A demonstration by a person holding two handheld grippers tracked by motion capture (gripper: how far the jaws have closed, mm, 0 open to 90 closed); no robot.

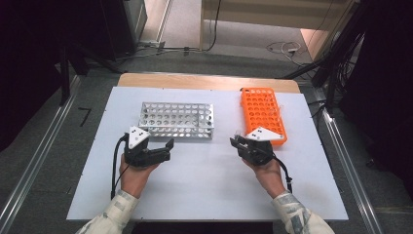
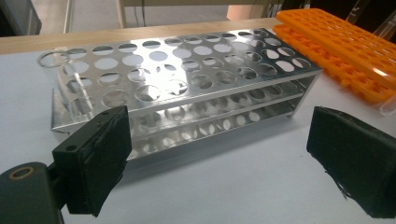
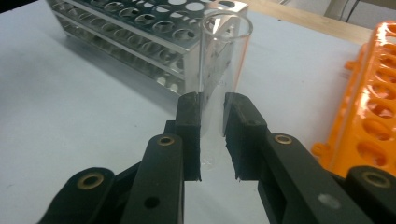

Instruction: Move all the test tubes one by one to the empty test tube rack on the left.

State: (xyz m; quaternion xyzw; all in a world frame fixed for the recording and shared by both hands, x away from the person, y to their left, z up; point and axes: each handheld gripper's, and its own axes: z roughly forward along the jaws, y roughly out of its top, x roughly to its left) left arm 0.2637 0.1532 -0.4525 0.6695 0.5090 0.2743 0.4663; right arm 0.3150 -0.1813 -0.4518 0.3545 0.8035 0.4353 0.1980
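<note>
Between the jaws of the right hand-held gripper (image 3: 212, 140), at the centre of the right gripper view, stands a clear glass tube (image 3: 222, 60), clamped near its lower part with its open mouth in the upper middle of the frame. Low and right of centre in the high view, that hand-held gripper (image 1: 238, 142) sits just beside the orange rack (image 1: 263, 114). The left hand-held gripper (image 1: 169, 146), lower left of centre, holds its jaws wide apart with nothing between them, close to the metal rack (image 1: 178, 119) on the white desk (image 1: 204, 190).
</note>
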